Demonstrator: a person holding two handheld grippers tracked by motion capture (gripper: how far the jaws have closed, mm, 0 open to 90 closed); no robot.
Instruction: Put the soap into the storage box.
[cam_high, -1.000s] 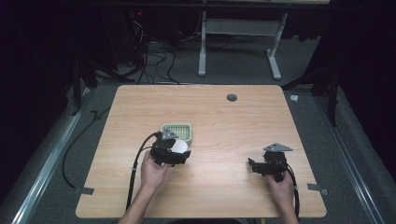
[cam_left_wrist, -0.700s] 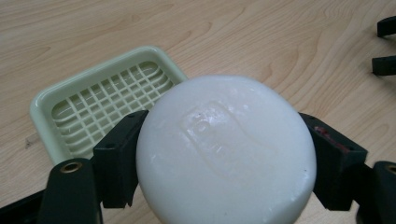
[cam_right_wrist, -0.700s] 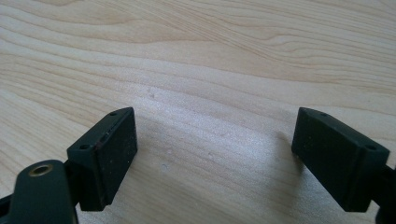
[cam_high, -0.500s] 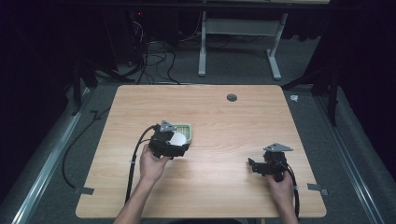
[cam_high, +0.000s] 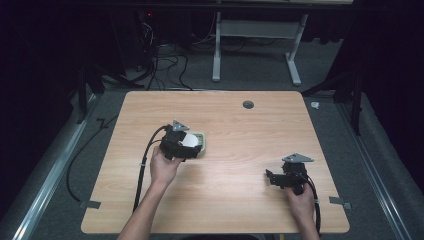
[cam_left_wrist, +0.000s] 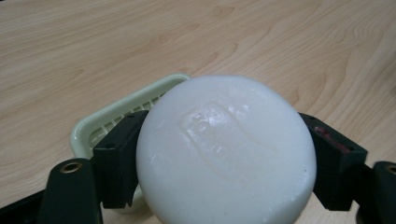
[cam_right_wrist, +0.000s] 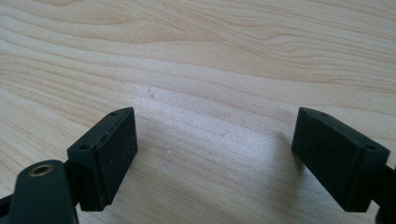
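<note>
The left tool (cam_left_wrist: 219, 154) is clamped on the white soap (cam_left_wrist: 226, 149), held over the green dish (cam_left_wrist: 109, 119) at the worktop's (cam_high: 240, 125) nine o'clock. Lower level, centre it, then release. The right tool (cam_right_wrist: 217, 158) rests spread apart at four o'clock.

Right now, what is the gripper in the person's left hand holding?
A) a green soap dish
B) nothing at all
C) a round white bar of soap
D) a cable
C: in the left gripper view, the round white soap sits clamped between the left gripper's black jaws, over the green soap dish.
</note>
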